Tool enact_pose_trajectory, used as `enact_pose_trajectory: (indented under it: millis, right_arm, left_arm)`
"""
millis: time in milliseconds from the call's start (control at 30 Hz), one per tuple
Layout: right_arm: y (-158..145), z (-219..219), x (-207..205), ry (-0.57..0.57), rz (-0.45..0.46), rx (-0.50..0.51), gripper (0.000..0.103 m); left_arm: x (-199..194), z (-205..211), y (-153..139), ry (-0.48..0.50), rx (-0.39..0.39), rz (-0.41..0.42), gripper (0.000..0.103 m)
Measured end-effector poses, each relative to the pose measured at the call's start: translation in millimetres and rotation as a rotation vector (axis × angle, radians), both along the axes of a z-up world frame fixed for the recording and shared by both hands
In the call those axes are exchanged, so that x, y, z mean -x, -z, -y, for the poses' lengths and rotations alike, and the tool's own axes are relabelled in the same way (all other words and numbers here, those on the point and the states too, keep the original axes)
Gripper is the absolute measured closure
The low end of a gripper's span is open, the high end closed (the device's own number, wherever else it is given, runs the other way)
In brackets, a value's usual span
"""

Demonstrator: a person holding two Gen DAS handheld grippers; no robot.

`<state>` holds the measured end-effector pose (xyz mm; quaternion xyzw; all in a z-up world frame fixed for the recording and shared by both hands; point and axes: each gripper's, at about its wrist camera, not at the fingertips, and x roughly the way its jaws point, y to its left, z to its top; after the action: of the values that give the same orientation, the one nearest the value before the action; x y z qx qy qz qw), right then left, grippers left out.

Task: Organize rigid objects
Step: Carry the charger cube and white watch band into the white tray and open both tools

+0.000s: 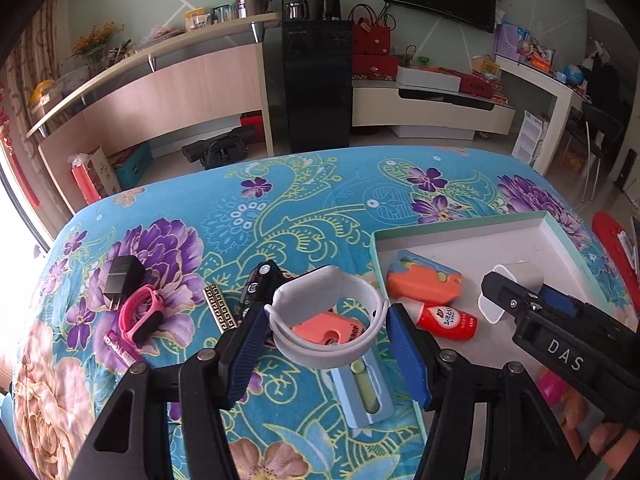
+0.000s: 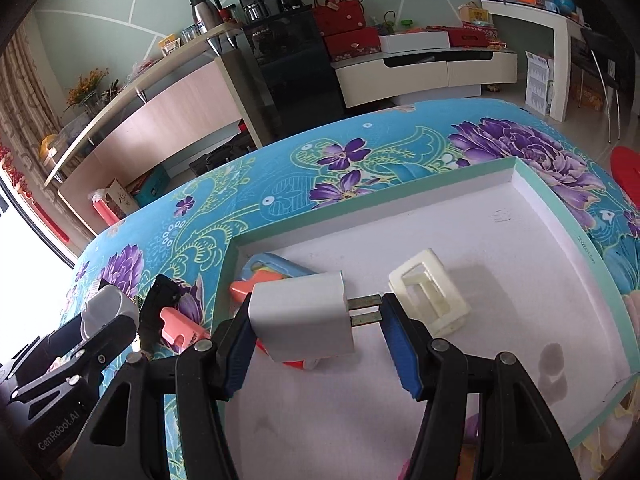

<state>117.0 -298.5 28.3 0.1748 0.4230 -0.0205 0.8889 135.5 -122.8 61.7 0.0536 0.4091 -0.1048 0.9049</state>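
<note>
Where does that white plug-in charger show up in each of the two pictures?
Left wrist view: the white charger sits at right of centre, mostly hidden behind the right tongs, over the tray.
Right wrist view: the charger is at centre, held between the tongs' blue fingers.
Shared landmark: the orange case lying in the white tray's near-left corner.

We see a white watch band (image 1: 326, 316) looped in a ring, raised over the floral cloth. Under it lies a coral eraser-like piece (image 1: 328, 330). A white charger (image 2: 302, 316) sits tilted over the shallow box (image 2: 532, 184), prongs pointing right. In the box: an orange-blue case (image 1: 426, 282), a red-white bottle (image 1: 448, 322) on its side, a cream plastic frame (image 2: 430, 292). On the cloth: black adapter (image 1: 120, 276), pink band (image 1: 140, 314), light-blue holder (image 1: 366, 392) with a green stick.
</note>
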Motion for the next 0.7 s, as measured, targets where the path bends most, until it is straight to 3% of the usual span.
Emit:
enact_pose_trajectory:
  millis: [267, 700]
  right_arm:
    - [3.4, 20.1, 4.0, 0.034, -0.015, 0.002, 0.041]
    - [6.4, 28.6, 5.3, 0.046, -0.047, 0.041, 0.041]
  left_arm:
    - [11.0, 52.7, 11.0, 0.131, -0.048, -0.022, 0.038]
    - [13.0, 77.0, 28.3, 0.161, -0.087, -0.057, 0.034]
